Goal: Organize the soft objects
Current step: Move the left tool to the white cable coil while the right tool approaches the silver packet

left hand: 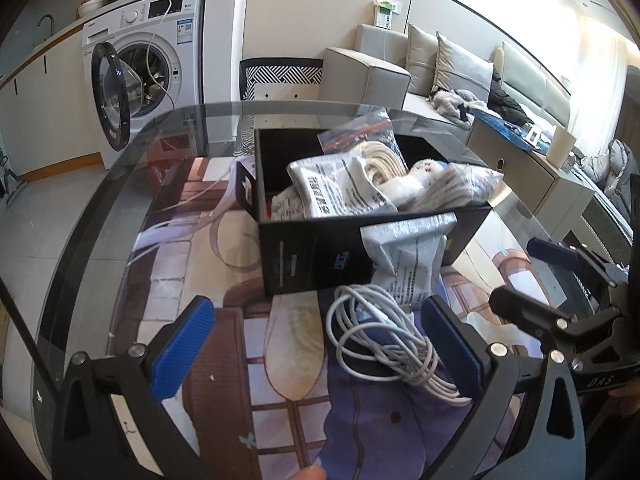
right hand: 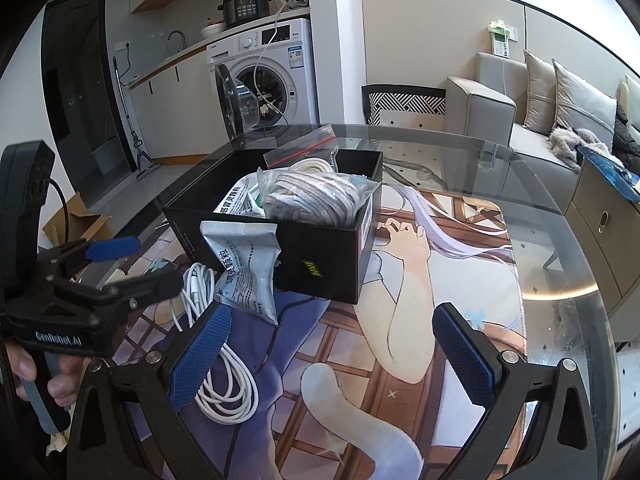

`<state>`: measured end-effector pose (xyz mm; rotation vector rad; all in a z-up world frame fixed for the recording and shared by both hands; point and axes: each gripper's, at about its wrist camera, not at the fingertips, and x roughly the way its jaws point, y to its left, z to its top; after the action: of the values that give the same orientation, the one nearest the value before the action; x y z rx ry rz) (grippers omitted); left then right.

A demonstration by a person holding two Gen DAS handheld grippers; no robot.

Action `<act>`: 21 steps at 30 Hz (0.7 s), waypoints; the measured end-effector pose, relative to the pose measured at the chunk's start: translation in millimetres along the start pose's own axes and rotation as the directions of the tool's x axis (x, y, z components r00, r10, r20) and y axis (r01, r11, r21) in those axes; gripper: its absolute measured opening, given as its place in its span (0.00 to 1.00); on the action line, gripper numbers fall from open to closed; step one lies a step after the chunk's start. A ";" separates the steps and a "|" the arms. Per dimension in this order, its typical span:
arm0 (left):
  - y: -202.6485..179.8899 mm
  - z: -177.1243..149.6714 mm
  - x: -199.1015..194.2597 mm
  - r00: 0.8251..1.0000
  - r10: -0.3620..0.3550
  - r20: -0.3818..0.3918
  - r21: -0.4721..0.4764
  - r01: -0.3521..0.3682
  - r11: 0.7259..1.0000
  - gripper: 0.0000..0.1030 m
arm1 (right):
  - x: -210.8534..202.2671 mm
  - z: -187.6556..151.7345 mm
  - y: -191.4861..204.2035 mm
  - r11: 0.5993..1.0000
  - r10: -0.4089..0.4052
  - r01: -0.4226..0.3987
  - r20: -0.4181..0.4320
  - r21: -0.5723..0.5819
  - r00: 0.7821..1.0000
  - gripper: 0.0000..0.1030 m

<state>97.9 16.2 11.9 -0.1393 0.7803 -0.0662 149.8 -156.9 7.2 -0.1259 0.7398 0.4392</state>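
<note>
A black box (left hand: 316,252) (right hand: 320,264) on the printed mat holds several silver pouches, a bagged grey cord (right hand: 320,200) and a bagged white rope (left hand: 380,156). A silver pouch (left hand: 408,260) (right hand: 246,268) leans upright against the box's near wall. In front of it a coiled white cable (left hand: 384,344) (right hand: 224,384) lies on the mat. My left gripper (left hand: 318,344) (right hand: 158,262) is open, with the coil resting between its fingers close to the right pad (left hand: 452,340). My right gripper (right hand: 332,356) (left hand: 512,274) is open over bare mat, its left pad (right hand: 200,356) beside the coil.
The round glass table (left hand: 120,208) (right hand: 560,240) has its rim close on the left and far side. Beyond it are a washing machine (right hand: 264,68) with its door open, a patterned chair (left hand: 280,76), a grey sofa (right hand: 520,116) and a low cabinet (left hand: 532,164).
</note>
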 end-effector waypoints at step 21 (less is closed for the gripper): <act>-29.9 -14.9 25.9 0.996 -0.006 -0.091 0.024 0.008 1.000 1.00 | -4.0 -0.7 -16.7 0.999 -0.025 0.025 0.001 0.038 1.000 1.00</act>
<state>105.5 -17.8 -12.1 -0.1166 0.8693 -0.0894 153.9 -173.5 8.7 -0.0995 0.7444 0.4014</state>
